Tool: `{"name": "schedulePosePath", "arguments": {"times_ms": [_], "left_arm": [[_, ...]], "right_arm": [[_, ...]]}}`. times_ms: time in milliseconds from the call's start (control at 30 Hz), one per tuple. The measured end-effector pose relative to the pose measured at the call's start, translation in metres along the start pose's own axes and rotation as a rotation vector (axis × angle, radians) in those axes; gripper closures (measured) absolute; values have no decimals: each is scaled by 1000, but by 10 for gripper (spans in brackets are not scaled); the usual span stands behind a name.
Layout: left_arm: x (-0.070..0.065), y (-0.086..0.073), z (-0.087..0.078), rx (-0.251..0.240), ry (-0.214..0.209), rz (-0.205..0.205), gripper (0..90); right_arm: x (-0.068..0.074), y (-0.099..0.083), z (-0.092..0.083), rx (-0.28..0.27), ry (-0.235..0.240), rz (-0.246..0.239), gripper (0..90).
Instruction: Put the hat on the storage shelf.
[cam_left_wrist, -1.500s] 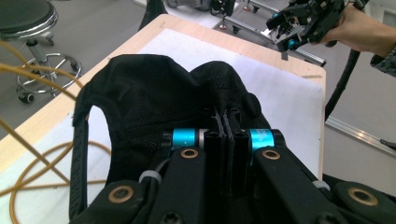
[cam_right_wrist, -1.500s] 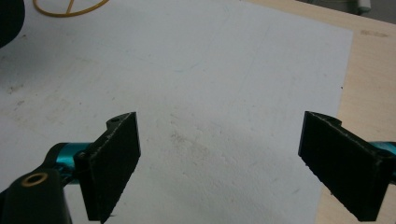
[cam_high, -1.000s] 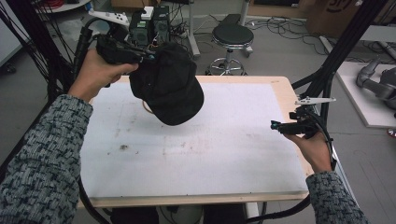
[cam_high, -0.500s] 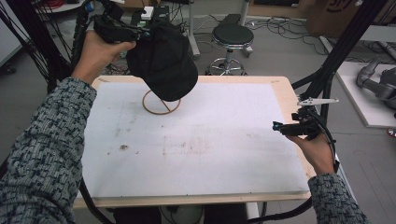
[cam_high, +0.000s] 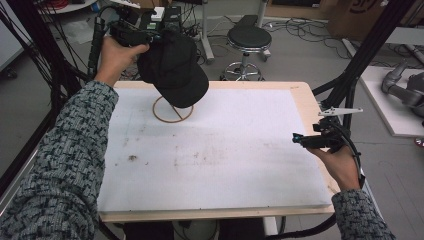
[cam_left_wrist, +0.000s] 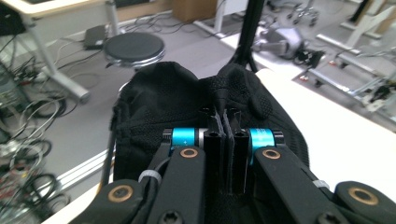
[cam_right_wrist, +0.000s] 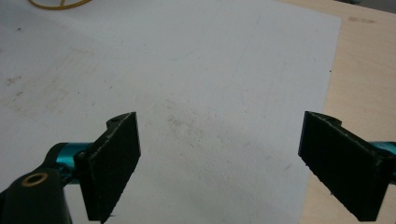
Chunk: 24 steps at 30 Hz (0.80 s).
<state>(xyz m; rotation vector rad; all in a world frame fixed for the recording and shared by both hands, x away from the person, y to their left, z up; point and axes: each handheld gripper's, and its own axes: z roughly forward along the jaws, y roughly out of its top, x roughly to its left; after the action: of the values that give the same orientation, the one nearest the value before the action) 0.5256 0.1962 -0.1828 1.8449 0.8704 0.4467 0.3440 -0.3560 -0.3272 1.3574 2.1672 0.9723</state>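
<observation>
Cap (cam_high: 172, 65): soft, light, floppy; best pinched at a fabric fold.
Left gripper (cam_left_wrist: 223, 133): clamped on cap above the table's (cam_high: 300, 95) far-left corner.
Right gripper (cam_right_wrist: 219, 158): jaws apart, empty, right edge.

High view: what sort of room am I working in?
Likely a robotics lab or workshop: cables strewn on the floor, a round stool behind the table, and black rig frames.
</observation>
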Motion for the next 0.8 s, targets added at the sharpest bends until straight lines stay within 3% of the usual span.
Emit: {"name": "schedulePosePath", "arguments": {"times_ms": [167,333,433,600,733,800], "left_arm": [[10,-3,4,10,98,-51,878],[16,-7,12,38,137,-60,869],[19,-12,16,81,174,-56,857],[24,-18,21,104,151,-85,828],[22,-20,28,139,172,-87,802],[22,-23,28,112,170,-93,796]], "right_arm": [[1,-1,1,2,4,0,126],[5,-1,3,1,11,-5,126],[6,-1,2,2,11,-12,127],[7,-1,1,6,12,-8,126],[9,-1,1,2,15,-10,126],[10,-1,1,0,15,-14,126]]}}
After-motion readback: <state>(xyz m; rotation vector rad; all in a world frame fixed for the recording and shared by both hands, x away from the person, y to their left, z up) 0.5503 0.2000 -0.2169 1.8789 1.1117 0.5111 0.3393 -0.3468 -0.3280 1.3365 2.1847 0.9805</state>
